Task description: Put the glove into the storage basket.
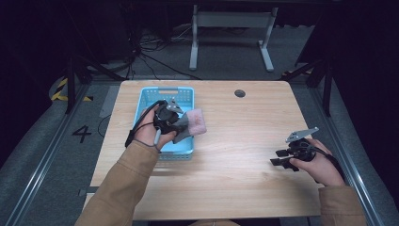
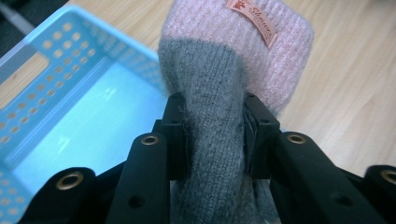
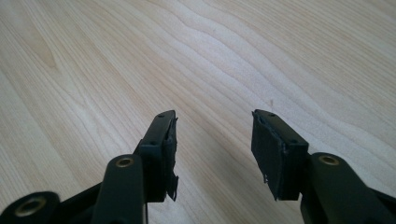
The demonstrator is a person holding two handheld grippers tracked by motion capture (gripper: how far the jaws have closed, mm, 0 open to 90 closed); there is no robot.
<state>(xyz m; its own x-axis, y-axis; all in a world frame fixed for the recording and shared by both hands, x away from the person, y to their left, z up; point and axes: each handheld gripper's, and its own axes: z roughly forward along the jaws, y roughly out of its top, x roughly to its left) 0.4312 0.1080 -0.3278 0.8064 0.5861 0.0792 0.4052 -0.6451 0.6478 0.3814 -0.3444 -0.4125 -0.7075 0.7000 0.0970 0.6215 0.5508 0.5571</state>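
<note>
While the left gripper has its jaws clamped on the grey part of a knit sock, the pink cuff end with a little sewn label is sticking out past the jaws and hanging right around the 3 o'clock rim of the blue basket. So the sock is up in the air, half over the basket's edge and half over the wooden table, basket sitting at roughly 10 o'clock on the tabletop. The right gripper is parked way off at about 4 o'clock, jaws spread wide with nothing between them, just bare wood under it. My guess at what could go sideways: the grip is only on a bunched-up bit of soft knit, so if the hand swings, the fabric could slide out. Also, if the sock gets let go where it is now, the cuff may drape over the basket wall and flop onto the table rather than land inside. The basket looks light too, so a snag on those holes or a bump from the gripper could shove it.
</note>
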